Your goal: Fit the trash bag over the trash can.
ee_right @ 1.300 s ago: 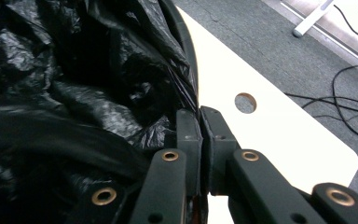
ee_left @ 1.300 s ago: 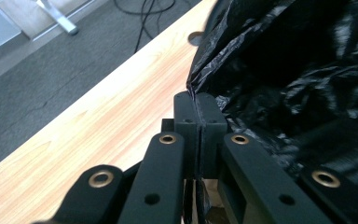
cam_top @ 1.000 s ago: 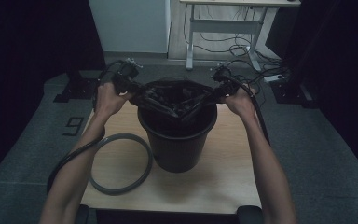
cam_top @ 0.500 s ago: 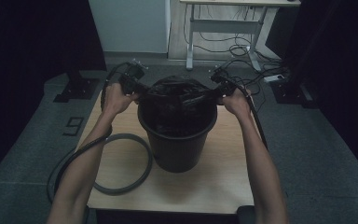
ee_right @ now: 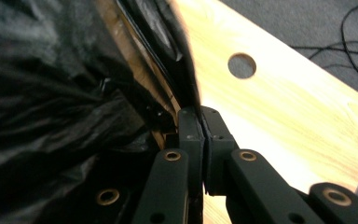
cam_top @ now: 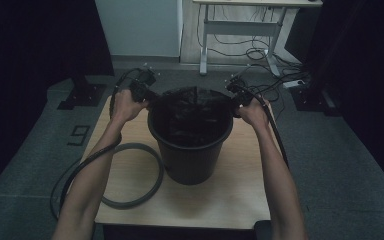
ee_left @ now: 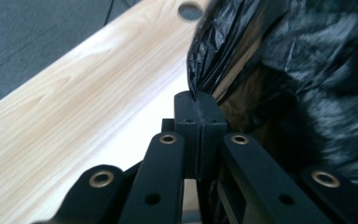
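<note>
A black bucket stands in the middle of a wooden table. A black plastic bag is spread across its mouth. My left gripper is at the bucket's left rim, shut on the bag's edge. In the left gripper view the pads pinch the crinkled bag film. At the right rim my right gripper is shut on the opposite edge of the bag. The right gripper view has its pads clamped on the bag close to the bucket's rim.
A grey ring lies flat on the table left of the bucket. Cables trail from both grippers along the forearms. The table has round holes near its far edge. A white desk and floor cables stand behind.
Both hands have sunk and moved apart, from above the bucket's mouth to its rim, pulling the bag's edges down and outward.
</note>
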A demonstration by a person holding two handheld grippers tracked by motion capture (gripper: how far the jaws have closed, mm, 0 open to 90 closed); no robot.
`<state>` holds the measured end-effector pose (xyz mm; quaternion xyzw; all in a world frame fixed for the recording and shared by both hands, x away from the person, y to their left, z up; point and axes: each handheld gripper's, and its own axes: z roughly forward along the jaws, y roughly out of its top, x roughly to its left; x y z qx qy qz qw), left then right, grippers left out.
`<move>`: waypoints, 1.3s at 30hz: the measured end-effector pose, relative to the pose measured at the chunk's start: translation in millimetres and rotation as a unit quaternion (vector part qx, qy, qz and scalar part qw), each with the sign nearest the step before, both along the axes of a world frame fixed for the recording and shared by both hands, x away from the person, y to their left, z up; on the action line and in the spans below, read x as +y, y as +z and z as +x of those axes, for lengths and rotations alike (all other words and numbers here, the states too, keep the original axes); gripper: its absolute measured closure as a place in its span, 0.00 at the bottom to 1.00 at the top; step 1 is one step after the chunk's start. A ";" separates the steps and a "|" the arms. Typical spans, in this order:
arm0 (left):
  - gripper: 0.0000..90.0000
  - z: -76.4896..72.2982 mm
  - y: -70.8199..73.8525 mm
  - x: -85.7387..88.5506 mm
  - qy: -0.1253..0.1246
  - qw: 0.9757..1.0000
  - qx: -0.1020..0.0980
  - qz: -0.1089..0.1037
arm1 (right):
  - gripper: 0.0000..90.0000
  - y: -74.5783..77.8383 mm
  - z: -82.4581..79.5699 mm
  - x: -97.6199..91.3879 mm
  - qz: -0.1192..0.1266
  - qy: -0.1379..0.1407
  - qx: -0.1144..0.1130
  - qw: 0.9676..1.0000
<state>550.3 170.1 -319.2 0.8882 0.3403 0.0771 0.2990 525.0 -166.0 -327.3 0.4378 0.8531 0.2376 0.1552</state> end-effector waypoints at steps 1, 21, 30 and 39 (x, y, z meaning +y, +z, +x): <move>0.98 -0.7 -0.4 1.7 -0.001 1.000 0.000 -0.005 | 0.96 -1.0 -0.5 -1.5 0.003 0.001 0.000 1.000; 0.54 -55.6 30.2 52.4 -0.043 0.996 -0.052 -0.054 | 0.44 24.9 -51.3 -39.6 0.066 0.044 -0.063 0.995; 0.41 -78.9 54.4 77.6 -0.071 0.992 -0.068 -0.073 | 0.36 41.2 -72.9 -49.3 0.099 0.088 -0.095 0.987; 0.28 -94.4 59.0 54.6 -0.144 0.985 -0.075 -0.059 | 0.23 52.9 -61.3 -41.0 0.079 0.090 -0.114 0.986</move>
